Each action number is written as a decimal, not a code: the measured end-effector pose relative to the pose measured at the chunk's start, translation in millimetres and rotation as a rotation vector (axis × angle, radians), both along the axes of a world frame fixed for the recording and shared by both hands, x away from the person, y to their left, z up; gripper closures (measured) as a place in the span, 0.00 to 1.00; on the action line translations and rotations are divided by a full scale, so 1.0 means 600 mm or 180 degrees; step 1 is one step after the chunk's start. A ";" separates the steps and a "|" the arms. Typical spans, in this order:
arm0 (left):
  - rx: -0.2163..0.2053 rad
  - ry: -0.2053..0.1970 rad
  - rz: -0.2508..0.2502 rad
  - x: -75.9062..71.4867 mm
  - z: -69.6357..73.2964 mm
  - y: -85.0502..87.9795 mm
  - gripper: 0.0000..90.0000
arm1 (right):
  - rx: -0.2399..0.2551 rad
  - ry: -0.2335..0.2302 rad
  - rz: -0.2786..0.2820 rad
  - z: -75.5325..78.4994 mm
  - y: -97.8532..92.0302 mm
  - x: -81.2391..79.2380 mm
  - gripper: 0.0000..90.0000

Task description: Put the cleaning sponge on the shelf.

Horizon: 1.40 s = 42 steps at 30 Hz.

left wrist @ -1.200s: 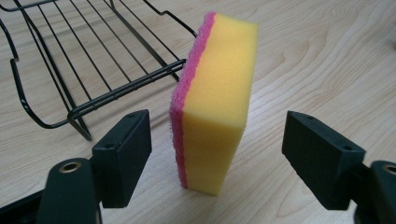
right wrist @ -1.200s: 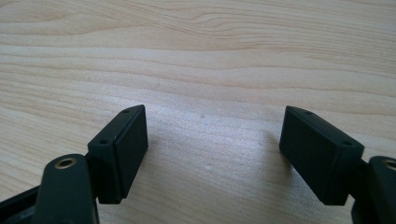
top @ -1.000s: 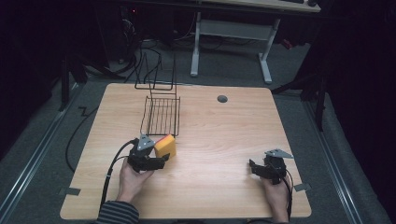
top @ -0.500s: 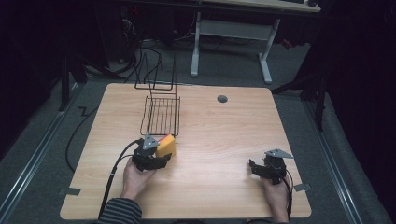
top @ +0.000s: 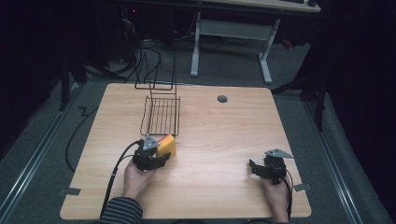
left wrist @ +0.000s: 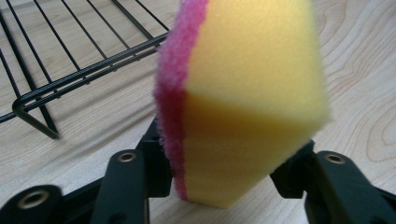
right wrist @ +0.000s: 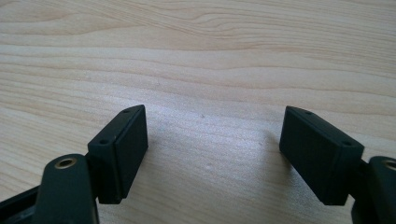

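Two tongs: I am working both at one worktop [top: 219, 140], left busy, right idle.
Left tongs [top: 161, 156]: I am pressing both pads into the flanks of the sponge [left wrist: 243, 98]; the jaws have just been closing on it, and the foam is sitting squarely between them.
Sponge place: it is standing on edge, yellow foam with a pink scouring face, just off the near corner of the wire rack [top: 161, 114], which is lying at twelve o'clock from my left hand.
Right tongs [right wrist: 212, 156]: I am holding these gaping wide over bare wood at about four o'clock on the worktop, nothing between the pads.
Done: I am judging the grasp as made.
Left: lifting and carrying, likely onto the rack, are looking not yet done.
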<state>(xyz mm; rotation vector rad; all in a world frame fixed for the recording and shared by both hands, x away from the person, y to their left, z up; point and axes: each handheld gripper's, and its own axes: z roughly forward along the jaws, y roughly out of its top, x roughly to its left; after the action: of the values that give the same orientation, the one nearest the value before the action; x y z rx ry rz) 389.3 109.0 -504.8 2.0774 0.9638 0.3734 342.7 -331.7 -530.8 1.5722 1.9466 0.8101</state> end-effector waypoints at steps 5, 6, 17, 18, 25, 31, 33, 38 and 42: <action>0.0004 0.0015 -0.0022 0.000 -0.001 0.001 0.63 | -0.0001 -0.0001 -0.0003 0.000 0.000 0.000 0.26; -0.0003 0.0020 -0.0022 0.000 -0.001 0.001 0.64 | 0.0000 -0.0001 -0.0003 0.000 0.000 0.000 0.26; -0.0034 -0.0039 -0.0027 -0.004 0.006 0.003 0.68 | -0.0001 0.0000 -0.0003 0.000 0.000 0.000 0.26; -0.0039 -0.0049 -0.0028 -0.005 0.007 0.004 0.68 | 0.0001 0.0000 0.0000 0.000 0.000 0.000 0.26; -0.0066 -0.0076 -0.0033 -0.012 0.018 0.010 0.68 | -0.0003 -0.0001 -0.0002 0.000 0.000 0.000 0.26; -0.0071 -0.0076 -0.0042 -0.018 0.025 0.014 0.68 | 0.0001 0.0000 0.0001 0.000 0.000 0.000 0.26; -0.0086 -0.0076 -0.0045 -0.020 0.027 0.015 0.68 | 0.0001 0.0001 0.0000 0.000 0.000 0.000 0.26; -0.0105 -0.0072 -0.0061 -0.025 0.033 0.019 0.68 | -0.0001 -0.0001 -0.0003 0.000 0.000 0.000 0.26; -0.0142 -0.0070 -0.0063 -0.028 0.038 0.023 0.68 | -0.0003 -0.0002 -0.0002 0.000 0.000 0.000 0.26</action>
<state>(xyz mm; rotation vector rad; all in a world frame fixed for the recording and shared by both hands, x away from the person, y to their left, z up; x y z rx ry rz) 372.3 122.7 -482.1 2.0370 0.9299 0.3604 342.7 -331.6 -530.9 1.5719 1.9457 0.8092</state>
